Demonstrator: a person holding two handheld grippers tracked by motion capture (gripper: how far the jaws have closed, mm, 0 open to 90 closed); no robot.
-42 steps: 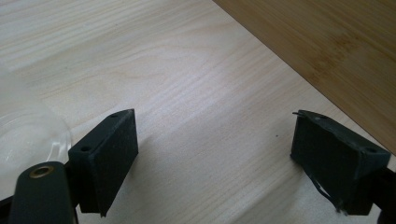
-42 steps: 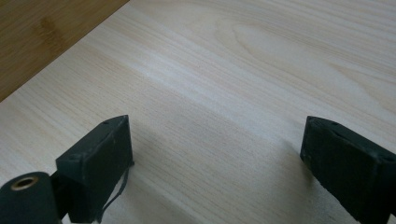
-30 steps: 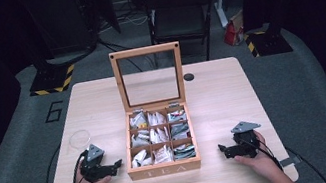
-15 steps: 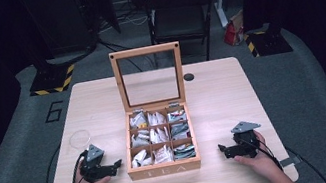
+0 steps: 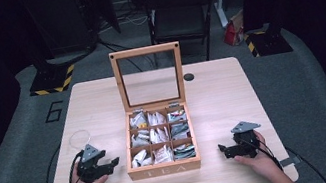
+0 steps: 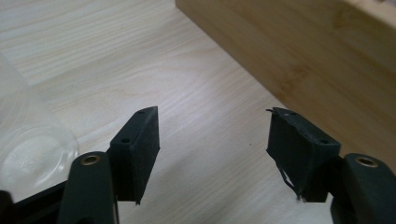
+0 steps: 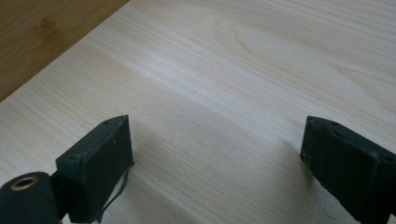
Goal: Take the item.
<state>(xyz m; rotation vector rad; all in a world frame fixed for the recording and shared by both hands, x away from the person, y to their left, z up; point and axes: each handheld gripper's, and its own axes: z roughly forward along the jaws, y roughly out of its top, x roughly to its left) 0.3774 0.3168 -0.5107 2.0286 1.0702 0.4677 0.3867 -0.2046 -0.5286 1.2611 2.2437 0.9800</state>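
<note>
Tea box (image 5: 164,165) sits at table centre, lid (image 5: 148,76) propped upright at its 12 o'clock edge, glass pane facing you. It lies between your two grippers, touching neither. Your left gripper (image 5: 111,163) rests on the table (image 5: 93,109) at the box's 9 o'clock, near its front corner, jaws apart and pointing toward 3 o'clock at the box's side wall (image 6: 299,51); in the left gripper view (image 6: 212,140) bare wood shows between the jaws. Your right gripper (image 5: 223,151) rests at the box's 3 o'clock, well apart from it, jaws apart and pointing toward 9 o'clock; in the right gripper view (image 7: 215,158) only tabletop lies between them, box wall (image 7: 42,32) at 10 o'clock.

Box is roughly square, no clear long axis; the lettered front faces 6 o'clock. Nine compartments, three by three, hold paper sachets (image 5: 159,133).

Nearby: clear cup (image 5: 79,137) at 12 o'clock of your left gripper, just beside it, seen also in the left gripper view (image 6: 28,140). Small dark disc (image 5: 189,76) on the table at 1 o'clock of the lid. Black chair (image 5: 180,12) beyond the table.
</note>
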